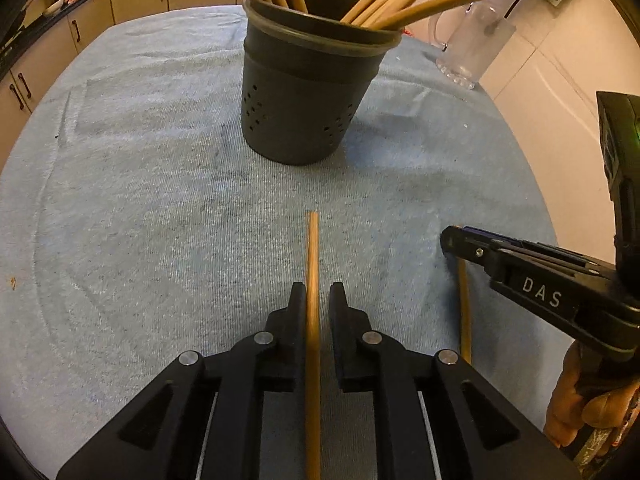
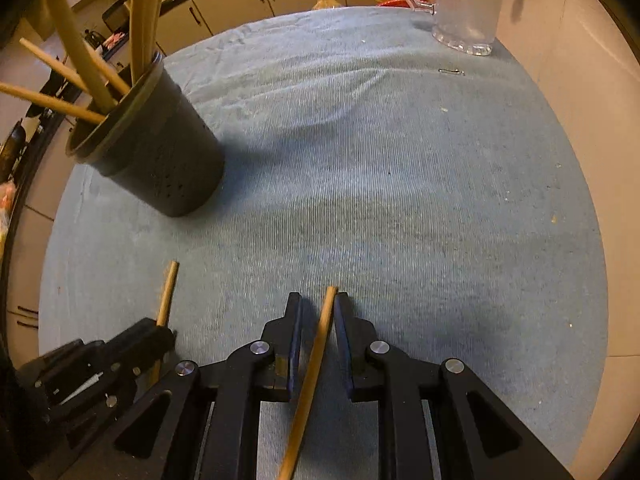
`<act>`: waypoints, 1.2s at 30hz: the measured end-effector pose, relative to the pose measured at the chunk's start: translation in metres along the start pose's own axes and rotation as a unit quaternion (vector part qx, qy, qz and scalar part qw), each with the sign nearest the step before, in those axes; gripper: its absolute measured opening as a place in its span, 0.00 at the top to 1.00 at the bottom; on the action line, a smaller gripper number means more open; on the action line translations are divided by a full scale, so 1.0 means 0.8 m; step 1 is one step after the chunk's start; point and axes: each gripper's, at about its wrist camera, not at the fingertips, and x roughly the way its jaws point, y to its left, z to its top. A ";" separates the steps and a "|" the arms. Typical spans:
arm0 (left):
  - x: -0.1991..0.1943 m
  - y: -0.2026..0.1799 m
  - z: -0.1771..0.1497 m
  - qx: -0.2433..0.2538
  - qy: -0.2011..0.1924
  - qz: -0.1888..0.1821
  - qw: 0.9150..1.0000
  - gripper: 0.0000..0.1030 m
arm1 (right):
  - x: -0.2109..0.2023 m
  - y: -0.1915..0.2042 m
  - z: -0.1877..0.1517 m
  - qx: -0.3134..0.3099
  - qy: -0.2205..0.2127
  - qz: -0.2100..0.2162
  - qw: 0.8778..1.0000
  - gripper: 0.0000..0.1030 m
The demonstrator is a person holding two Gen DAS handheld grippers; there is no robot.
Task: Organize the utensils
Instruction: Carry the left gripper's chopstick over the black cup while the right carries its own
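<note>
The left gripper (image 1: 313, 292) is pinched tight on one chopstick (image 1: 312, 264). The stick runs straight between its two fingers and pokes out in front. The right gripper (image 2: 318, 300) has a second chopstick (image 2: 320, 340) between its fingers too. That stick leans against one finger, with a gap on the other side, so I cannot tell if it is really squeezed.

Both sticks are above the blue towel (image 1: 140, 220). The dark holder cup (image 1: 304, 92) stands further off, ahead of the left gripper and to the left of the right one.

The loose stick could slip and drop, because the hold looks weak. A stick could also bump the ones fanning out of the cup, or tip the cup.

I count two grippers, two held chopsticks, one cup and one clear jug (image 2: 466, 4). About seven chopsticks already stand in the cup.
</note>
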 end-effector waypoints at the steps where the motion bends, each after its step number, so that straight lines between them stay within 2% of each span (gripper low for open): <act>1: 0.006 -0.003 0.004 0.001 -0.002 -0.002 1.000 0.94 | 0.000 0.001 0.000 -0.004 -0.002 -0.004 1.000 0.87; 3: 0.003 -0.002 0.003 -0.007 -0.007 -0.006 1.000 0.95 | -0.003 0.000 -0.003 -0.011 -0.006 -0.008 1.000 0.93; 6: -0.012 0.001 -0.001 -0.012 -0.026 -0.008 1.000 0.95 | -0.011 -0.014 -0.006 0.022 -0.016 0.043 0.999 0.94; 12: -0.088 -0.008 -0.021 0.009 -0.103 -0.002 0.995 0.94 | -0.076 -0.022 -0.018 0.024 -0.093 0.075 0.993 0.94; 19: -0.158 -0.029 -0.053 0.016 -0.183 -0.002 0.983 0.94 | -0.162 -0.010 -0.055 -0.001 -0.192 0.081 0.978 0.94; 23: -0.195 -0.035 -0.084 0.031 -0.219 0.001 0.975 0.94 | -0.204 -0.010 -0.095 -0.016 -0.236 0.081 0.968 0.94; 29: -0.226 -0.046 -0.116 0.052 -0.250 0.009 0.967 0.94 | -0.251 -0.006 -0.139 -0.025 -0.283 0.082 0.955 0.94; 36: -0.253 -0.057 -0.151 0.069 -0.271 0.018 0.960 0.94 | -0.282 0.008 -0.175 -0.056 -0.314 0.073 0.945 0.94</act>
